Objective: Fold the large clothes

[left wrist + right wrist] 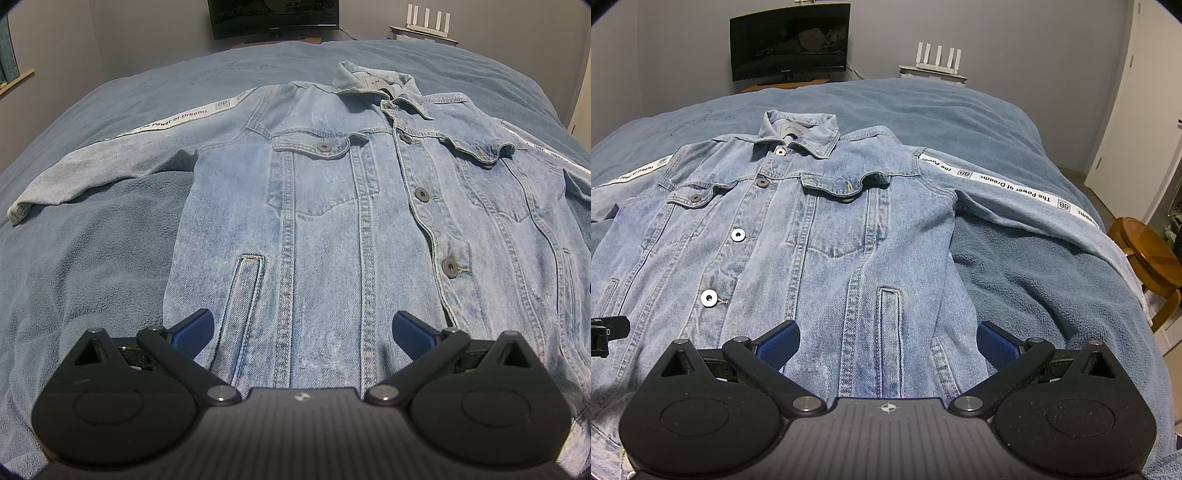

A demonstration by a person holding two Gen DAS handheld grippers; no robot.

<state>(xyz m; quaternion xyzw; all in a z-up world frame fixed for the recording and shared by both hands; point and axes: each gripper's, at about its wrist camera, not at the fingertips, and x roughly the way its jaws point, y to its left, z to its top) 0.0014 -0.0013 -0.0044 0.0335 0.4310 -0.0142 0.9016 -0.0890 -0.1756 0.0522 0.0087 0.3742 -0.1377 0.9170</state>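
Denim jacket lies buttoned and face up on the blue blanket (sleeves spread sideways). Left gripper and right gripper hover near its hem, jaws spread wide, holding nothing.

Denim jacket buttoned and spread flat, front up, on a blue bed, sleeves out sideways, right gripper wide apart above its hem, monitor and stool behind

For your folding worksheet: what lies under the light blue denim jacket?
The light blue denim jacket lies flat, front up, on a blue fleece blanket that shows all around it. What lies beneath the blanket, or inside the buttoned jacket, is covered.
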